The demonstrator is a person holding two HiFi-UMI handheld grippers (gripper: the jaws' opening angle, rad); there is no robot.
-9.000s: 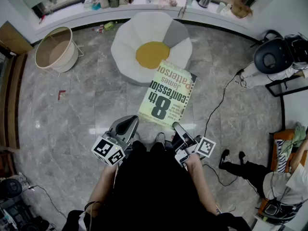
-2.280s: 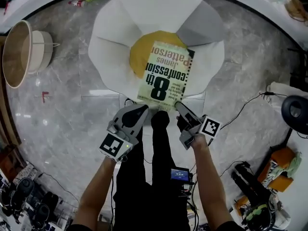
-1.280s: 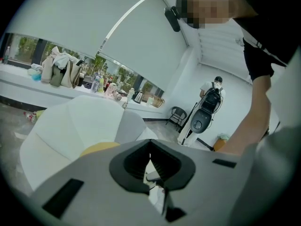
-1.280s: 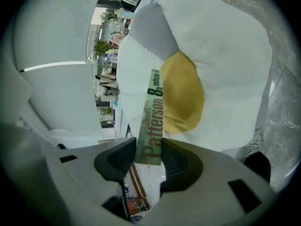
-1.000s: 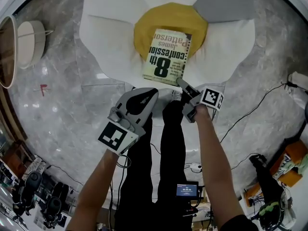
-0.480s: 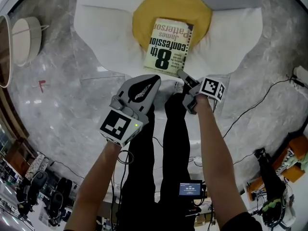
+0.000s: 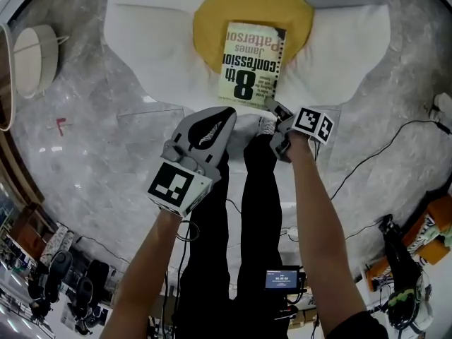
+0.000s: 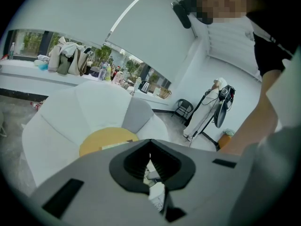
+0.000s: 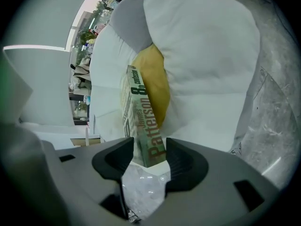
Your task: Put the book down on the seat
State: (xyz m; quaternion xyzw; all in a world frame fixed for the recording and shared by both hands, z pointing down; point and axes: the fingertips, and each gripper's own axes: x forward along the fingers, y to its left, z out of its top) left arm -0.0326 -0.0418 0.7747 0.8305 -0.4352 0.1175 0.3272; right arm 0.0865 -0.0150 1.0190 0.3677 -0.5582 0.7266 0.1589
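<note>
Book (image 7: 253, 62) flat on seat (image 7: 141, 41); near corner between opening jaws of right gripper (image 7: 272, 107); left gripper (image 7: 226, 113) pressed together.

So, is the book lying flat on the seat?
Flat: the book rests cover-up on the seat; the right gripper, jaws opening, straddles its corner.

paper book (image 7: 252, 62), matt cloth seat (image 7: 141, 44)

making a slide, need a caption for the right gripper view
Right claw opening around the book laid on the yellow centre of the flower-shaped seat.
</note>
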